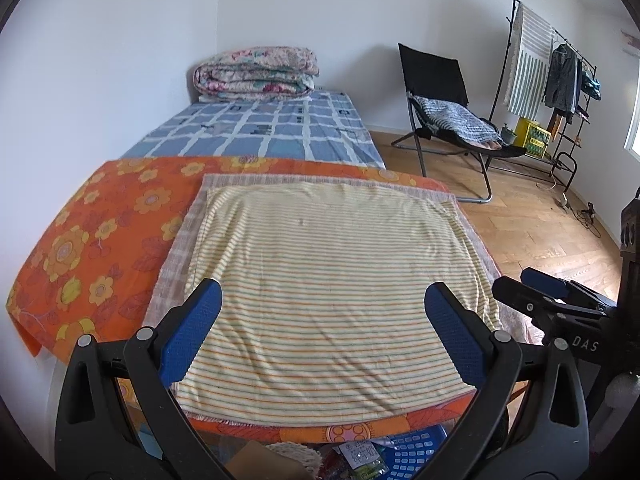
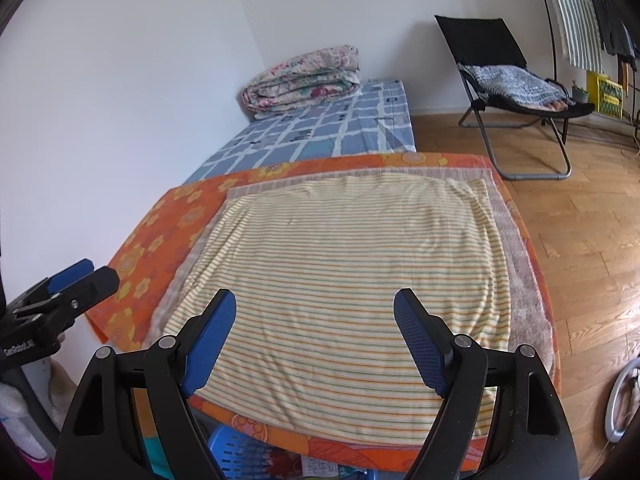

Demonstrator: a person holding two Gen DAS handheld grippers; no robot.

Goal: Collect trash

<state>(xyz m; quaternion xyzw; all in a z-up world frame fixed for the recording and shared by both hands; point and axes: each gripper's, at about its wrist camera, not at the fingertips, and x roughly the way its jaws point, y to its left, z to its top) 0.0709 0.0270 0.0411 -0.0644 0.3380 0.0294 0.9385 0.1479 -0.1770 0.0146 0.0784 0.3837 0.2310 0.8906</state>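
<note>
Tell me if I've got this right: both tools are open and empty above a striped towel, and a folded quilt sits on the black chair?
Not quite. The folded quilt sits on the blue checked bed, not the black chair, as the left wrist view shows. The left tool and right tool are open and empty above the striped towel.

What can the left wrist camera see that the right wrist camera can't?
Only the left wrist view shows the whole clothes rack with a dark jacket hanging on it, and cables on the floor. Only the right wrist view shows a white ring-shaped thing at the floor's edge. Both show the striped towel on the orange flowery cloth, the folded quilt, the black chair, the blue basket, and both open hand-held grippers, left and right.
</note>
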